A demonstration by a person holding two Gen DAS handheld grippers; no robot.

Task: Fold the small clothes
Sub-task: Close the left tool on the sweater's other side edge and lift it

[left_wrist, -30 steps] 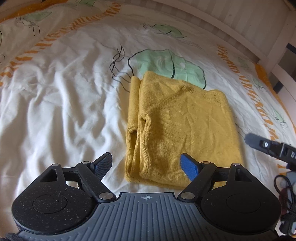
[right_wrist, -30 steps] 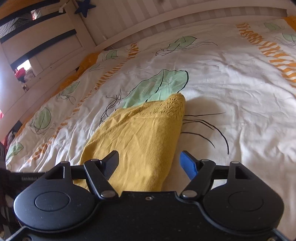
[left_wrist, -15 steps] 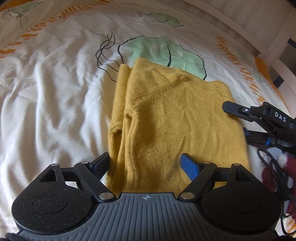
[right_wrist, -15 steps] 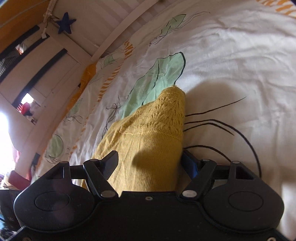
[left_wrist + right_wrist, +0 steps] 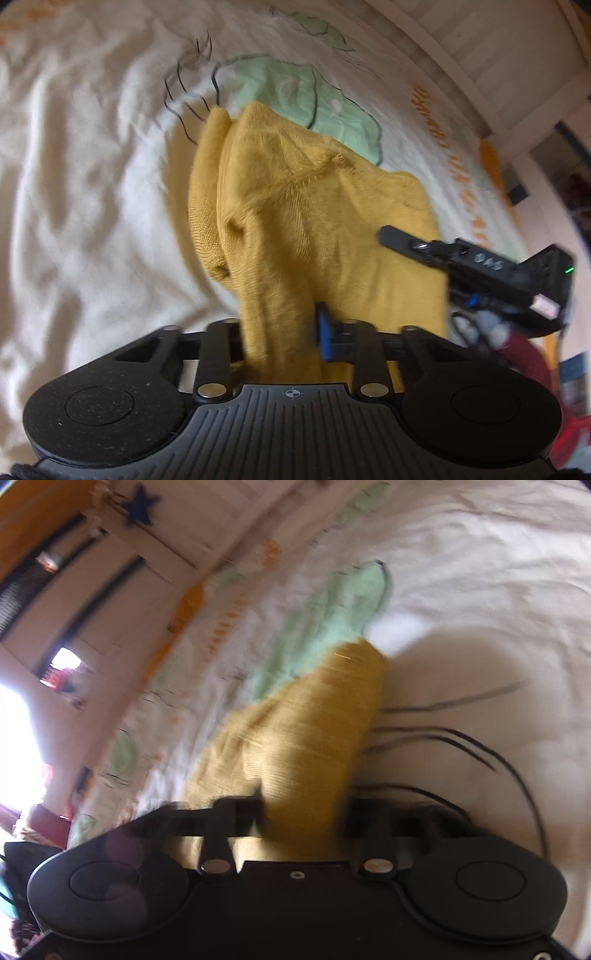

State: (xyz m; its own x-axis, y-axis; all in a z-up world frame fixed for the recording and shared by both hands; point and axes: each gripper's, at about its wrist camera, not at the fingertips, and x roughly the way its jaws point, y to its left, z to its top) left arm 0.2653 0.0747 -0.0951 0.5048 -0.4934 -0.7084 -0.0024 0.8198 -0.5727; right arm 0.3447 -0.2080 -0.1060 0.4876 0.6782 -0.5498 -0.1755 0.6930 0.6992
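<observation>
On the bedsheet [image 5: 92, 206], two claws pinch one yellow sweater [image 5: 314, 221].

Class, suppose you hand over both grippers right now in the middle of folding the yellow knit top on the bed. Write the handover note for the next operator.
Left gripper: shut on the near edge of the yellow knit top, toward its left side.
Right gripper: shut on the near edge at the top's right side; this view is blurred by motion.
The top lies on the leaf-print bedsheet, its sides and a sleeve already folded in, making a narrow panel. Its near end is bunched and raised off the sheet.
Left to do: probably carry the near edge toward the far edge to fold it in half, release, smooth flat.
</observation>
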